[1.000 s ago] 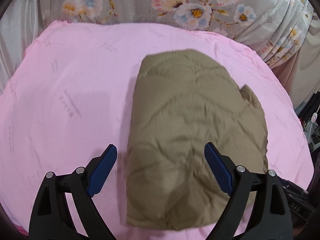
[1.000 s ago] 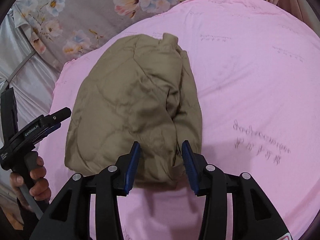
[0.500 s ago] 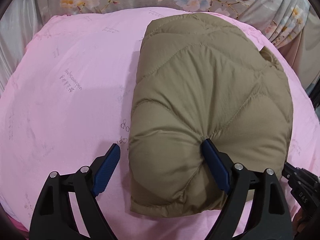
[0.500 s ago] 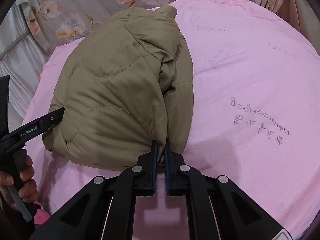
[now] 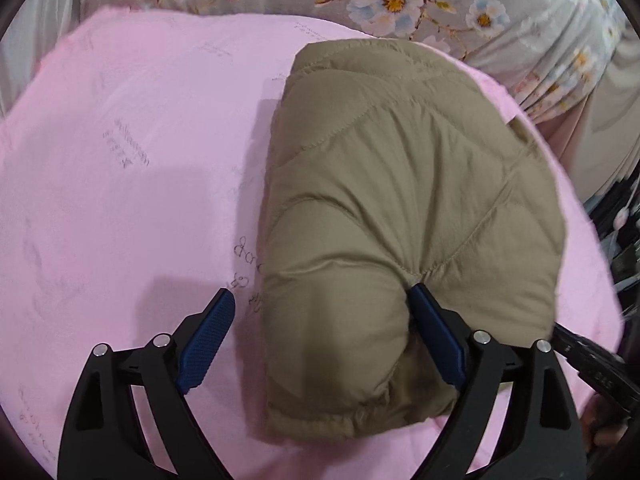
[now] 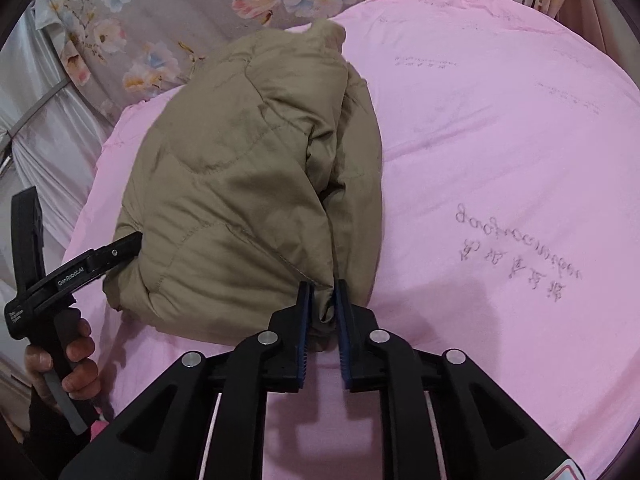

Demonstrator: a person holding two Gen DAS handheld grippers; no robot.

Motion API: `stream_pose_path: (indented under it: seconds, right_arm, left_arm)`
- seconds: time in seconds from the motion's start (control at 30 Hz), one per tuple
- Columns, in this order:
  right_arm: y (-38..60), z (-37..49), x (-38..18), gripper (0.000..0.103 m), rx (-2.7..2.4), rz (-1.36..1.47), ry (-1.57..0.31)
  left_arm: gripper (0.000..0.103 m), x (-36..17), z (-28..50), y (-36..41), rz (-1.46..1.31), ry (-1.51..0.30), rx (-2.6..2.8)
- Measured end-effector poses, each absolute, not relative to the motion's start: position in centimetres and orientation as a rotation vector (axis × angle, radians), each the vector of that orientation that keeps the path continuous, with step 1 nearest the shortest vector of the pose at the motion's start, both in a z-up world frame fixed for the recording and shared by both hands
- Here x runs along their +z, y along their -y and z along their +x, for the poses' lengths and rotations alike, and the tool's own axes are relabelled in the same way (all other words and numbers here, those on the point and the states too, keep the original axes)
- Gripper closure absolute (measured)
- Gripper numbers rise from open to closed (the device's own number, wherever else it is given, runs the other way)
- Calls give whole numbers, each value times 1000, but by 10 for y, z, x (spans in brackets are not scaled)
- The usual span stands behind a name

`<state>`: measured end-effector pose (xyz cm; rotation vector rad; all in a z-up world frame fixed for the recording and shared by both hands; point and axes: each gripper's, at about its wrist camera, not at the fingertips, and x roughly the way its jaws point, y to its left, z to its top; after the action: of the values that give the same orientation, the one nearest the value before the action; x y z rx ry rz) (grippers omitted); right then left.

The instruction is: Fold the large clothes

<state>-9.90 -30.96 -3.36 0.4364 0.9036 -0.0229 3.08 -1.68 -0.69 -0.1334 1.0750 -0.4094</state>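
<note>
We see the folded tan jacket [image 5: 400,216] lying on the pink sheet [image 5: 120,200]. Left gripper [image 5: 320,336] gapes wide, straddling its near-left corner. Only the right view shows the right gripper [image 6: 321,300] pinching a hem fold.

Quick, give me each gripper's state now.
Left gripper: open, one finger pressed into the jacket.
Right gripper: shut on the jacket's edge.

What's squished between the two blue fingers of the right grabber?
A fold of the tan jacket. The right wrist view shows the right gripper pinching its near edge.
</note>
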Motion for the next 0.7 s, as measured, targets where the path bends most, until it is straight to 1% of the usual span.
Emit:
stream_pose_path:
  seconds: [0.03, 0.13, 0.17, 0.2, 0.3, 0.5, 0.53, 0.6, 0.7]
  right_arm:
    - [320, -99, -25, 68, -24, 468, -877]
    - [354, -89, -9, 56, -33, 566, -827]
    - [364, -82, -10, 48, -25, 603, -829]
    - [374, -73, -13, 46, -12, 641, -845]
    - [382, -44, -31, 46, 23, 685, -940]
    - [361, -10, -75, 43, 206, 827, -1078]
    - [357, -10, -81, 43, 232, 840, -1086]
    - [346, -9, -85, 42, 254, 834, -1068]
    - [340, -6, -87, 40, 264, 840, -1043]
  left_arm:
    - [16, -2, 33, 9, -162, -1075, -419]
    - [11, 20, 51, -12, -240, -1047, -439]
    - [9, 24, 58, -15, -259, -1041, -442]
    - [9, 27, 67, -16, -273, -1046, -453]
    - [8, 23, 93, -9, -311, -1095, -506]
    - [8, -12, 119, 10, -428, -1228, -623]
    - [8, -14, 119, 13, -437, -1235, -645]
    - [5, -18, 116, 23, -413, -1232, -667]
    - [5, -20, 111, 33, -363, -1203, -655]
